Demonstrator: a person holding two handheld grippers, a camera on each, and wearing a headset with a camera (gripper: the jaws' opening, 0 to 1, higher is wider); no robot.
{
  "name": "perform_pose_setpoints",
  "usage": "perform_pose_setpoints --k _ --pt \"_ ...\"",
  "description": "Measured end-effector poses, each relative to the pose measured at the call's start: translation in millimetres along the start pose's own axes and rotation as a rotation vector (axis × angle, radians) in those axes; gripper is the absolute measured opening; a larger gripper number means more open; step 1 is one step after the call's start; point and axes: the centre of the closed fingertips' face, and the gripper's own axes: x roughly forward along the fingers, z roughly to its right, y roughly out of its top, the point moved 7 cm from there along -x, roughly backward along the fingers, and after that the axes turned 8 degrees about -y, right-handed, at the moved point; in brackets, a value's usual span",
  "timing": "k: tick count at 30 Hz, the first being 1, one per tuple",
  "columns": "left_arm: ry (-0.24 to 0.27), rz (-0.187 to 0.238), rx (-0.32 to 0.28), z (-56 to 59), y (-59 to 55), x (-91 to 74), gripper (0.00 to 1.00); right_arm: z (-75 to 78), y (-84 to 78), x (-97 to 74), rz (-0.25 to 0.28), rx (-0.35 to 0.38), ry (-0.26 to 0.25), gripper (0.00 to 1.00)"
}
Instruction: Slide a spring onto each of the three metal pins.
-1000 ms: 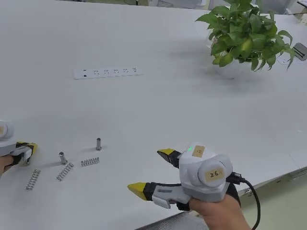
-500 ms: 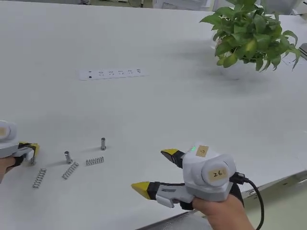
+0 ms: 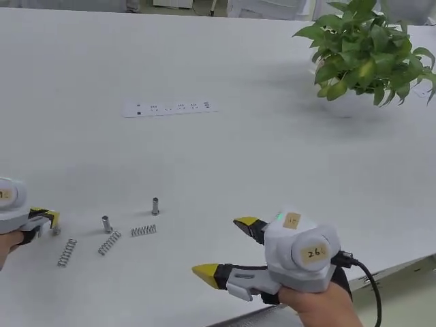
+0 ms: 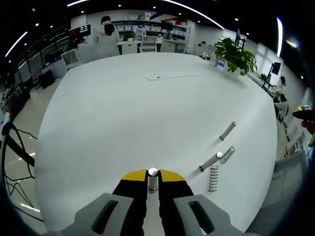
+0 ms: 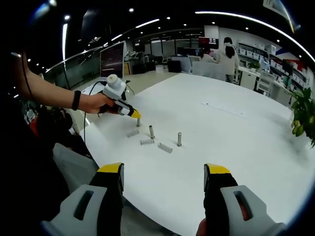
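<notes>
My left gripper [image 3: 52, 220] is at the table's left edge, shut on a short metal pin [image 4: 153, 180] that stands upright between its yellow-tipped jaws. Two more pins [image 3: 106, 223] [image 3: 155, 206] stand free on the white table to its right. Three springs [image 3: 67, 252] [image 3: 109, 242] [image 3: 144, 230] lie flat just in front of the pins, none on a pin. My right gripper [image 3: 225, 246] hovers open near the front edge, to the right of the springs, with nothing between its jaws. The right gripper view looks across at the left gripper [image 5: 133, 114] and the pins [image 5: 151, 132] [image 5: 179, 138].
A white power strip [image 3: 170, 107] lies further back on the table. A potted green plant [image 3: 368, 48] stands at the far right. The table's front edge [image 3: 395, 267] runs close behind my right gripper. People and desks are far off in the room.
The head camera has shifted, so everything sits slightly right and lower in the picture. Pins, springs and both grippers keep their places relative to each other.
</notes>
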Motion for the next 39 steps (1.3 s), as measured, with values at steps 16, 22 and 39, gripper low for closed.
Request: perform_pose_setpoints --k 16,22,39 --pt "0.000 -0.013 0.024 5.1 -2.8 -7.3 0.00 -0.1 -2.9 1.0 0.005 0.004 0.007 0.64" --pt "-0.003 -0.012 0.028 8.8 -3.9 -9.1 0.00 -0.5 -3.8 1.2 0.004 0.004 0.009 0.65" --pt "-0.015 -0.020 0.058 16.0 -13.1 -13.3 0.00 -0.1 -5.5 1.7 0.003 0.010 0.010 0.65"
